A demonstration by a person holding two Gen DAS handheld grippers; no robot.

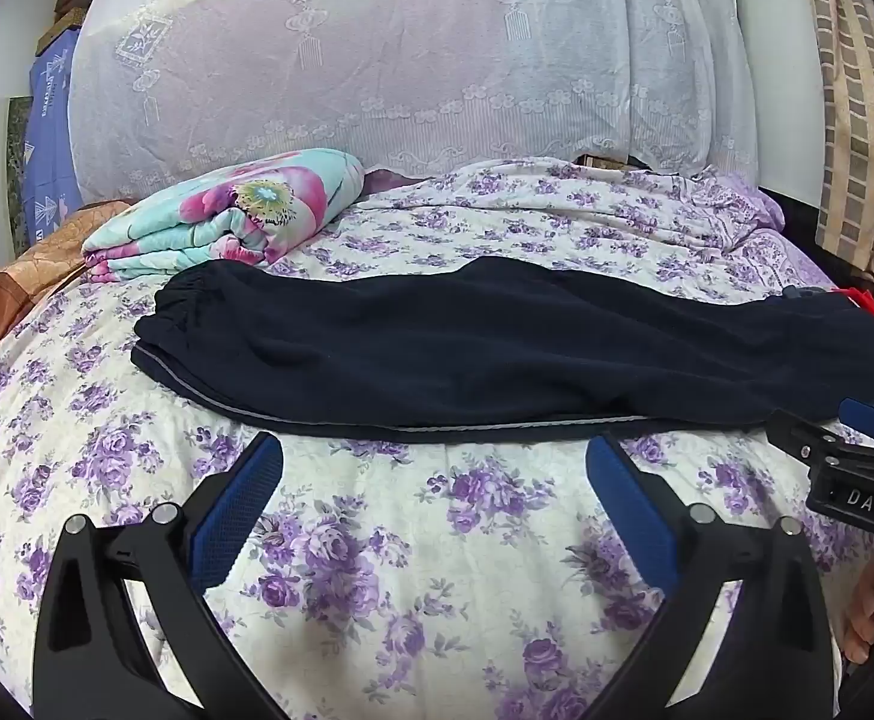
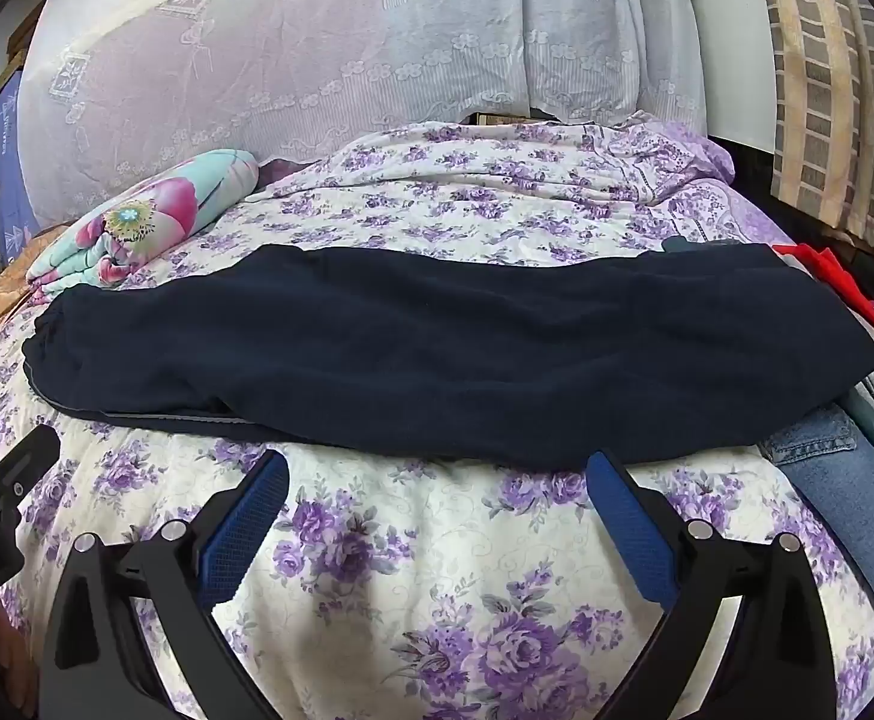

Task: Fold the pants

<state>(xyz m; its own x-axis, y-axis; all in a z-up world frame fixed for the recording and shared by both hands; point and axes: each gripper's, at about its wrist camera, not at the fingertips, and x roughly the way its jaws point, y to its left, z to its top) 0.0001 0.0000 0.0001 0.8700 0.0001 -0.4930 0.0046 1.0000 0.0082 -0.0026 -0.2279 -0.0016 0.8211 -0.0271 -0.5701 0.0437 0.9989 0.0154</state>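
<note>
The bed (image 1: 437, 540), spread with a white cover printed in purple roses, fills both views; behind it, at twelve o'clock, hangs a pale lace curtain (image 1: 377, 60), and at two o'clock a tan checked drape (image 1: 856, 120).

Across the middle of the bed lie the dark navy pants (image 1: 466, 348), stretched side to side from nine to three o'clock, with the gathered elastic end at nine. They appear already doubled leg over leg, a grey seam running along the near edge. So the lengthwise fold looks done, and the crosswise fold looks not yet begun.

At ten o'clock sits a folded floral quilt (image 1: 227, 216), near the pants' elastic end. At three o'clock in the right wrist view a heap of other clothes (image 2: 844, 480), denim and red, lies against the far end.

The left gripper (image 1: 437, 456) and the right gripper (image 2: 437, 474) both hover just short of the near edge, jaws spread wide and holding nothing.

The next move probably calls for each gripper to pinch one end through all layers, then carry one end over to the other without dragging the cover.
</note>
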